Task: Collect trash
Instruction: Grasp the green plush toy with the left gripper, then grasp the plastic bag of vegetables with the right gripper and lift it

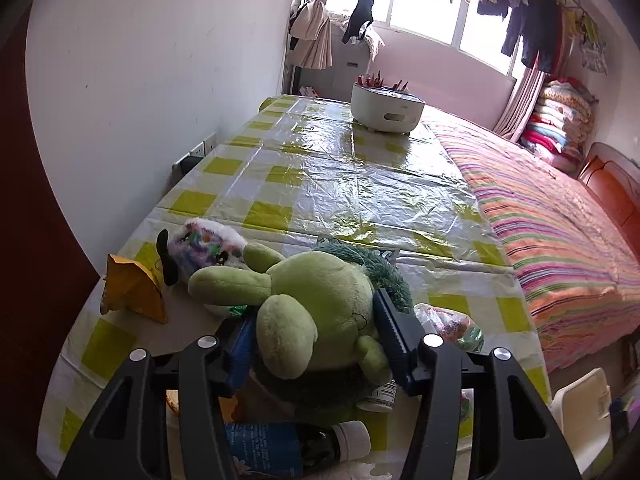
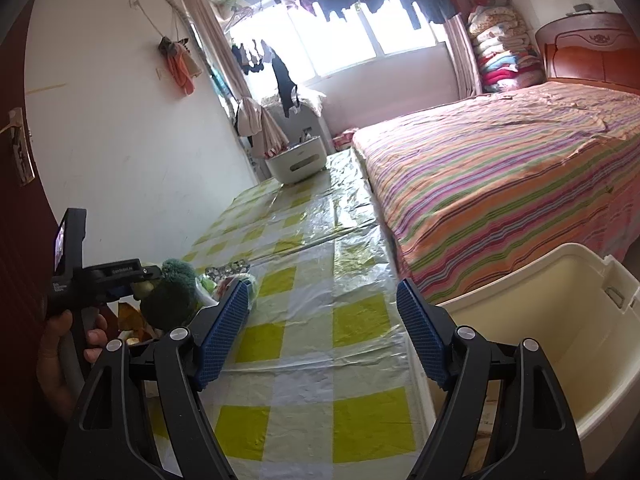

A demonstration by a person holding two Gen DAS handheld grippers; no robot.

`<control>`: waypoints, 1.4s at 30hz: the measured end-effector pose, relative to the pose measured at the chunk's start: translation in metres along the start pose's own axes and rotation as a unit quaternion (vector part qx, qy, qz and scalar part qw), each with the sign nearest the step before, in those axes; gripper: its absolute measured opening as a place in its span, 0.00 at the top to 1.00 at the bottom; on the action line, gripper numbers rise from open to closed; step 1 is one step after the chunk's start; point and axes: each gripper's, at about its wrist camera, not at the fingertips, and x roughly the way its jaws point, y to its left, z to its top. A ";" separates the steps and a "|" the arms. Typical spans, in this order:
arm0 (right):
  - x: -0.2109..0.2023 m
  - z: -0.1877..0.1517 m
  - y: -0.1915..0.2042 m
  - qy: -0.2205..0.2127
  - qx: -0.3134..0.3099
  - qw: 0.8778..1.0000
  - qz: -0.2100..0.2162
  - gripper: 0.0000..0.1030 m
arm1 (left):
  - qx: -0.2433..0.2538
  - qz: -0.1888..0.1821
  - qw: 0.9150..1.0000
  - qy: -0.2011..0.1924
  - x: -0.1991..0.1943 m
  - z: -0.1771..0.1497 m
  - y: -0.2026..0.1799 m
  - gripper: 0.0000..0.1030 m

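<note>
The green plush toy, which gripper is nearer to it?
Left. The left gripper straddles the green plush toy, one finger on either side. The right gripper hovers open over bare tablecloth, off to the toy's right.

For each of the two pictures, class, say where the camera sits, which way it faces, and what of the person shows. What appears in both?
Left wrist: sits on the left gripper, facing down the checked table toward the window; its pads flank a green plush toy.
Right wrist: sits on the right gripper, jaws open, above the table beside a cream bin; a hand shows.
Shared: table, toy, white tub, striped bed.
</note>
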 end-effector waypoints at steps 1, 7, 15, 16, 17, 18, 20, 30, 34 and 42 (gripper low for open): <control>0.002 0.000 0.003 0.004 -0.004 1.000 0.004 0.26 | -0.002 -0.002 1.000 0.000 -0.001 0.000 0.001 0.50; 0.019 -0.001 0.030 0.026 -0.052 0.998 0.032 0.26 | 0.000 -0.008 1.000 -0.002 -0.006 -0.001 0.002 0.52; 0.068 -0.006 0.067 0.098 -0.095 0.987 0.085 0.26 | -0.006 -0.022 1.000 -0.016 -0.023 0.003 0.004 0.52; 0.074 -0.007 0.072 0.106 -0.098 0.986 0.087 0.26 | -0.006 -0.023 1.000 -0.018 -0.025 0.003 0.004 0.52; 0.082 -0.007 0.077 0.114 -0.103 0.984 0.087 0.27 | -0.005 -0.024 0.999 -0.021 -0.028 0.004 0.004 0.52; 0.089 -0.007 0.080 0.122 -0.107 0.983 0.088 0.27 | -0.004 -0.025 0.999 -0.022 -0.029 0.004 0.005 0.52; 0.104 -0.005 0.086 0.136 -0.102 0.981 0.090 0.27 | -0.006 -0.027 0.999 -0.027 -0.034 0.005 0.006 0.52; 0.177 0.000 0.097 0.189 -0.072 0.977 0.074 0.26 | -0.007 -0.035 0.999 -0.032 -0.044 0.006 0.013 0.52; 0.202 -0.006 0.097 0.212 -0.059 0.972 0.076 0.26 | -0.007 -0.034 0.999 -0.029 -0.046 0.005 0.017 0.52; 0.210 -0.012 0.105 0.228 -0.070 0.967 0.094 0.47 | 0.000 -0.035 0.999 -0.031 -0.050 0.005 0.016 0.52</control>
